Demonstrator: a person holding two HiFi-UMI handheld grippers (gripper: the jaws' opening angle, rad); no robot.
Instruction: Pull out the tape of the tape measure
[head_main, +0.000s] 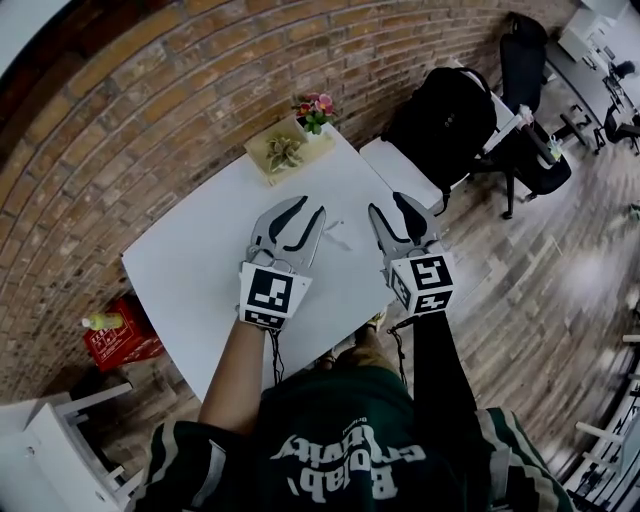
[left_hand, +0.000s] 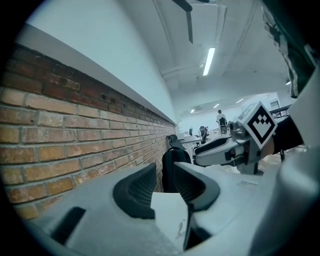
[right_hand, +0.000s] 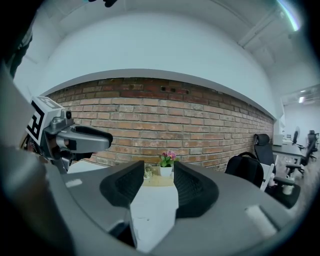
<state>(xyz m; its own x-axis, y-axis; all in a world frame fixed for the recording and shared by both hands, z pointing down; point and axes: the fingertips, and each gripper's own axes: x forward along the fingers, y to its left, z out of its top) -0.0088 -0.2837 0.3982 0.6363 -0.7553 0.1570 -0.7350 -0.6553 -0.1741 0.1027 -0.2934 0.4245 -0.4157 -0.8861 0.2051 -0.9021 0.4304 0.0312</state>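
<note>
L gripper (head_main: 308, 212) & R gripper (head_main: 388, 210) are held side by side, apart, over the white table (head_main: 190, 270). Both jaw pairs are spread wide w/ nothing gripped; only bare tabletop is framed btw. the pads. A small thin pale item (head_main: 337, 236) is seen lying on the table btw. the two grippers; whether it's the tape measure can't be told. A flower pot (head_main: 315, 110) is set on a wooden tray (head_main: 268, 170) at the far corner.

Table (head_main: 190, 270) open ahead — flower pot (head_main: 316, 108) and tray (head_main: 262, 165) block its far corner.
</note>
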